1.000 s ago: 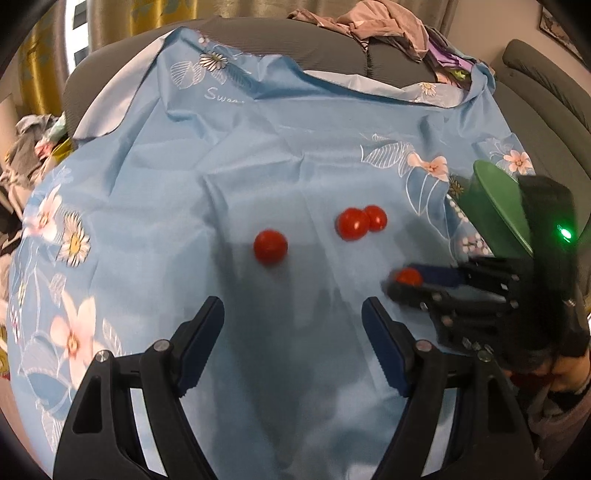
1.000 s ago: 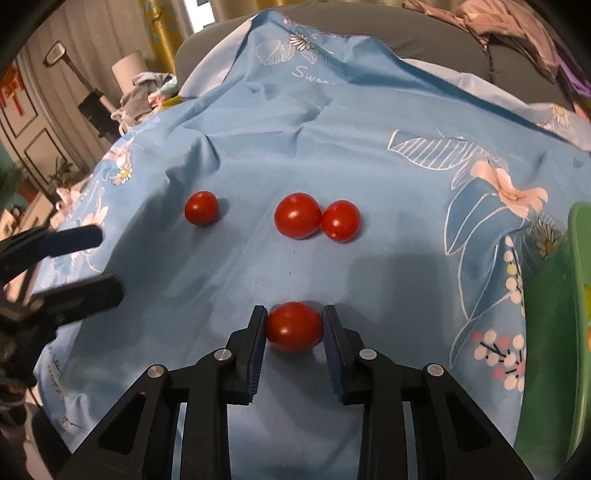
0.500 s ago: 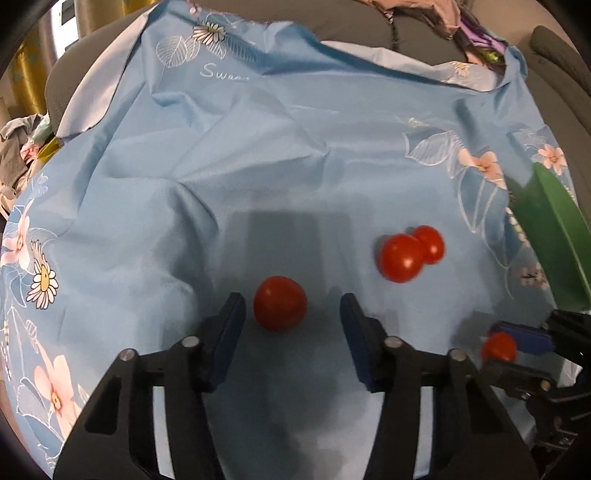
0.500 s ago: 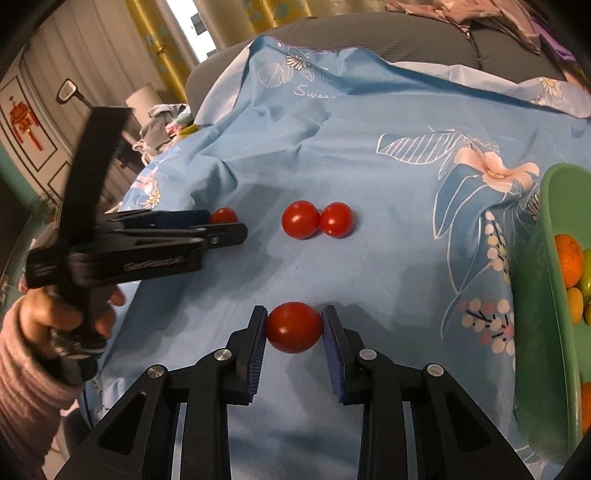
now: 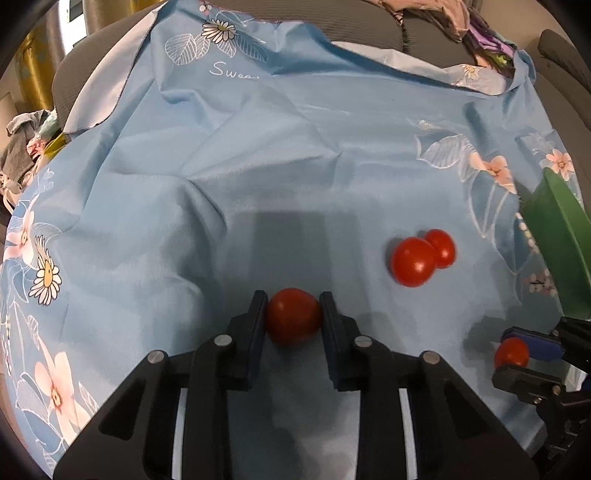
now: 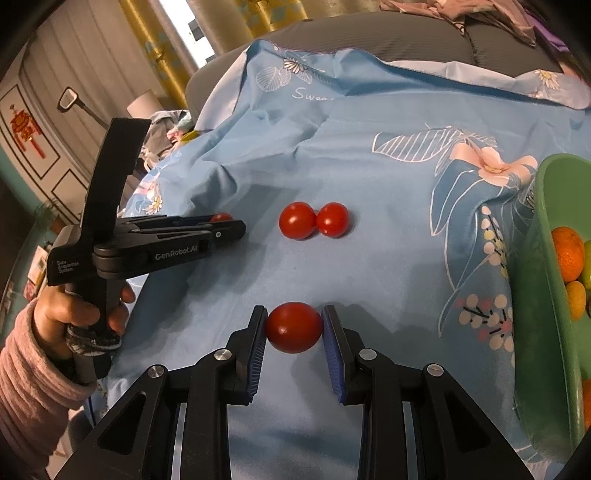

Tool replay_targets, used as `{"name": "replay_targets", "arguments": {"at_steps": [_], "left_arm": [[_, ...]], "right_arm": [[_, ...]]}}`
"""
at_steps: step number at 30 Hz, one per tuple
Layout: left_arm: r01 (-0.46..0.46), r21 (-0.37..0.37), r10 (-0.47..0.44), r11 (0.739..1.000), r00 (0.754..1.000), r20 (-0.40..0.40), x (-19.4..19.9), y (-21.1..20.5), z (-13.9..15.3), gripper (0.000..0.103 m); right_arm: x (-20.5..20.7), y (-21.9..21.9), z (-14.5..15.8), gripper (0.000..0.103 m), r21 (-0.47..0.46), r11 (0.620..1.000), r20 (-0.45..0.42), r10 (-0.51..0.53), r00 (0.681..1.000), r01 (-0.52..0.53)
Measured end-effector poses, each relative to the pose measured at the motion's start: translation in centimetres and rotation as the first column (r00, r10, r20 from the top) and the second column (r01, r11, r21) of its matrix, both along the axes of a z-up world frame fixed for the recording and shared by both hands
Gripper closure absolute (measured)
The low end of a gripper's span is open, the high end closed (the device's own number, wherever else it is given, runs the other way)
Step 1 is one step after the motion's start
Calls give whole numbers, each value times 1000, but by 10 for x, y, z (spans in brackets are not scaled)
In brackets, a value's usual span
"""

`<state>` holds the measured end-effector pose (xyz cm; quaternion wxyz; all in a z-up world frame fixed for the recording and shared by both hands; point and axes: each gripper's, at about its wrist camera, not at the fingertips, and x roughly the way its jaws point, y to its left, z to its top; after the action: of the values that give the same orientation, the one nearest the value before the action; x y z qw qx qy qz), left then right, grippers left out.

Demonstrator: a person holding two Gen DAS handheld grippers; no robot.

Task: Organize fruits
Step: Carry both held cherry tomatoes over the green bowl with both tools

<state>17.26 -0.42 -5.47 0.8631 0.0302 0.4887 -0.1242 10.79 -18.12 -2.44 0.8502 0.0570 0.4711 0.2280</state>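
My left gripper (image 5: 293, 314) is shut on a red tomato (image 5: 293, 316) that rests low on the blue flowered cloth (image 5: 258, 166). My right gripper (image 6: 294, 325) is shut on another red tomato (image 6: 293, 327) and holds it above the cloth. Two more tomatoes (image 6: 313, 220) lie touching each other on the cloth further out; they also show in the left wrist view (image 5: 421, 254). A green basin (image 6: 543, 302) at the right holds oranges (image 6: 569, 254). The left gripper (image 6: 229, 227) shows side-on in the right wrist view.
The cloth is wrinkled and drapes over a grey sofa (image 6: 388, 37). Clothes (image 5: 476, 18) are piled at the sofa's back. The green basin's rim (image 5: 565, 229) shows at the right of the left wrist view. A hand in a pink sleeve (image 6: 40, 354) holds the left gripper.
My left gripper has moved forward and closed on the lone tomato. My right gripper has lifted its tomato and drawn back toward the basin side.
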Motion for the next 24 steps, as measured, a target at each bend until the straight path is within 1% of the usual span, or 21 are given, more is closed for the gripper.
{"name": "replay_targets", "arguments": {"at_steps": [3,6,9,15,24], "left_arm": [[-1,6,1,1000,1000,9,-12,-1,8,75],[-4,-10,4,1000,1000,6,-27,1,14,75],[-17,-7,17,1000,1000,14,-43,2,20,75],[-31,-51,32,998,999,20,-74,7,33,75],[-29,-84,33,996,998,47,-116,10,49,75]], "right_arm": [[-3,-1,3,71,-2,1000,1,-5,1000,5],[-6,-2,6,71,-2,1000,4,-7,1000,7],[-10,-2,9,71,-3,1000,6,-8,1000,8],[-26,-3,22,71,-12,1000,21,-6,1000,6],[-55,-1,41,71,-22,1000,51,6,999,-5]]}}
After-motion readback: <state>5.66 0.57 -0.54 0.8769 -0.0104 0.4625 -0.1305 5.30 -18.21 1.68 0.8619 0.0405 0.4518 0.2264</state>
